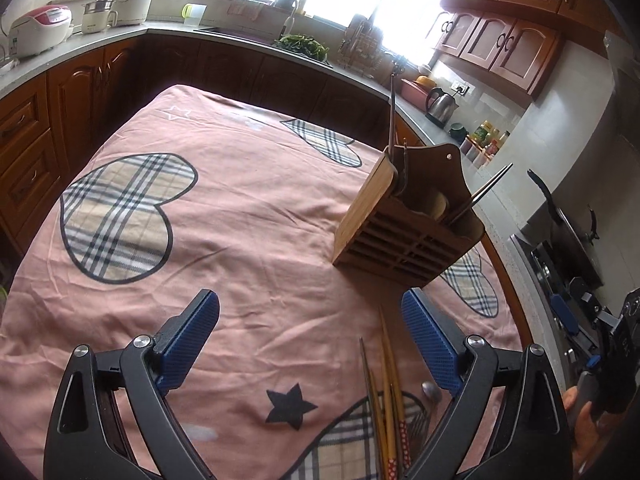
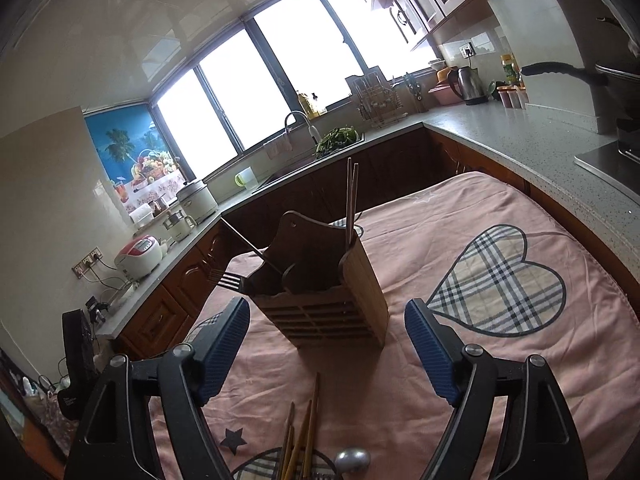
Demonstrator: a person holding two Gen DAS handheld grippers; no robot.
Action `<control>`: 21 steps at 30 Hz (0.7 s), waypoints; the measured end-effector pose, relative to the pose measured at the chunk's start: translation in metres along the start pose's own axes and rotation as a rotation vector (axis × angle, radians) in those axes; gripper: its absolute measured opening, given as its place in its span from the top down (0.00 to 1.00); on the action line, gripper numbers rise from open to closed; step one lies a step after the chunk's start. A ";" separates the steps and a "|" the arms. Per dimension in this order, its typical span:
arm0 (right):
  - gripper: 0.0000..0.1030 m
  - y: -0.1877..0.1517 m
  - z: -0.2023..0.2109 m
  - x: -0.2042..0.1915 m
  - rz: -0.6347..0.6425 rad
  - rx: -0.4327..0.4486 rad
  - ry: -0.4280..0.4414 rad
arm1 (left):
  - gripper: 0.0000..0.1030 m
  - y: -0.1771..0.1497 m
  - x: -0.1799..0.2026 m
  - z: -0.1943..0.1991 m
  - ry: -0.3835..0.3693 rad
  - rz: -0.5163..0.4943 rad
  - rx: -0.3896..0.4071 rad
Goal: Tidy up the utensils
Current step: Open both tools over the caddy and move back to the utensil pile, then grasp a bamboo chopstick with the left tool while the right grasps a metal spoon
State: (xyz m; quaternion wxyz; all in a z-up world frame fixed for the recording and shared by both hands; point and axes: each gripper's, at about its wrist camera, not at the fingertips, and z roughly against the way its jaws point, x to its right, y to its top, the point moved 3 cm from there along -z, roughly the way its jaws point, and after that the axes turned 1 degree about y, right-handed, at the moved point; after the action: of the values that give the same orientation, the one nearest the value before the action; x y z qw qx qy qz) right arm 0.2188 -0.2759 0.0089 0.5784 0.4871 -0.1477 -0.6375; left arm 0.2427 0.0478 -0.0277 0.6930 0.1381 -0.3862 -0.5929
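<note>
Wooden chopsticks [image 1: 386, 392] on pink cloth [image 1: 248, 208], below left hand-held gripper [image 1: 310, 338], jaws apart, empty; tips toward holder [image 1: 404, 220]. Right hand-held gripper [image 2: 326, 344] apart, holder ahead.

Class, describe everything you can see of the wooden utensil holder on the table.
The holder looks like brown wood or bamboo, a box with a slatted front, plain sides and a taller, shaped back panel with a small hole. It stands upright on the pink cloth, divided into compartments. Dark chopsticks stand in one end; a fork and metal chopsticks lean out of the other. Neither hand-held gripper touches it.
</note>
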 end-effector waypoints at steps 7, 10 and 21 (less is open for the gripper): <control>0.21 -0.028 0.017 0.000 -0.003 -0.044 -0.008 | 0.08 -0.021 -0.002 0.014 0.003 -0.002 -0.014; 0.21 -0.040 0.022 0.000 -0.004 -0.064 -0.009 | 0.08 -0.029 -0.001 0.017 0.002 -0.002 -0.023; 0.21 -0.085 0.021 0.002 -0.046 -0.167 0.004 | 0.08 -0.056 -0.003 0.014 0.025 -0.003 -0.077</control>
State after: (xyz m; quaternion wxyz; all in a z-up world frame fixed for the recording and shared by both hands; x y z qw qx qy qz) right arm 0.1521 -0.2610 -0.0461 0.6025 0.4415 -0.0817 -0.6598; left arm 0.1932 0.0395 -0.0556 0.7016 0.1196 -0.3542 -0.6065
